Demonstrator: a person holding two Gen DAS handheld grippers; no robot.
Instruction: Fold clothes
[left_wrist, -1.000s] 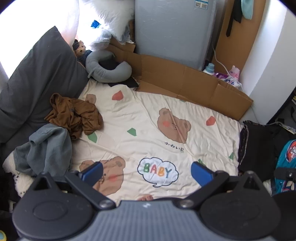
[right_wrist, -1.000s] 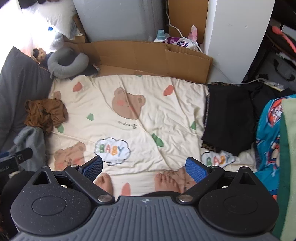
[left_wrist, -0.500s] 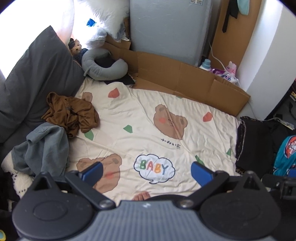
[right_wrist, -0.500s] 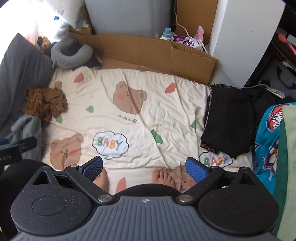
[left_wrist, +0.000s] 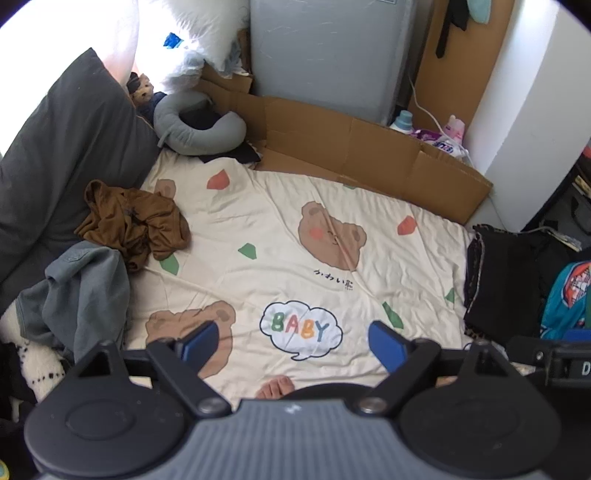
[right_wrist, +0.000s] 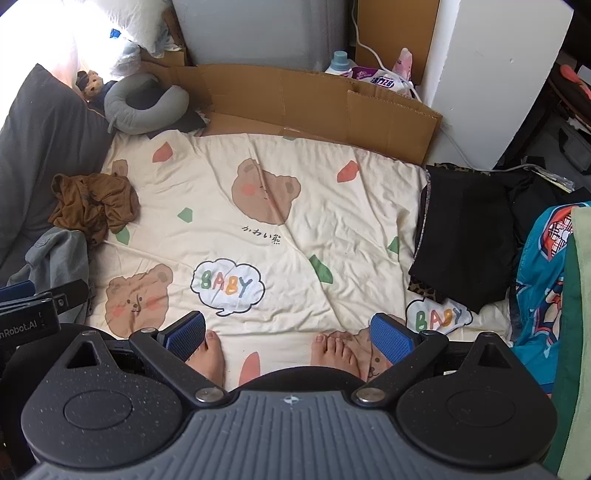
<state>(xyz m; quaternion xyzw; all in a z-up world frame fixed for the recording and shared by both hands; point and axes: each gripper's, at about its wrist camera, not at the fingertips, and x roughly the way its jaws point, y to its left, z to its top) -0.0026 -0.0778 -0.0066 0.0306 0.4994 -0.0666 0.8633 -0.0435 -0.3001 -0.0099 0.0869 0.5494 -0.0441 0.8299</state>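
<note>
A crumpled brown garment (left_wrist: 135, 221) (right_wrist: 92, 201) lies at the left edge of a cream bear-print blanket (left_wrist: 280, 236) (right_wrist: 295, 206). A grey-blue garment (left_wrist: 79, 291) (right_wrist: 55, 254) is heaped just below it. Folded black clothes (left_wrist: 506, 280) (right_wrist: 465, 229) rest at the blanket's right edge. My left gripper (left_wrist: 293, 341) hovers high over the blanket, its jaws closing with nothing between them. My right gripper (right_wrist: 290, 334) also hangs high above the blanket, open and empty; a person's bare feet (right_wrist: 212, 352) show under it.
A dark grey pillow (left_wrist: 62, 155), a grey neck pillow (left_wrist: 195, 125) and a small teddy (left_wrist: 142, 90) sit at the left back. Cardboard (left_wrist: 369, 155) lines the far edge before a grey cabinet (left_wrist: 332, 48). A teal printed cloth (right_wrist: 543, 273) lies at the right.
The left gripper's blue pads have come slightly closer together. Both views shifted only a little; no garment has moved.
</note>
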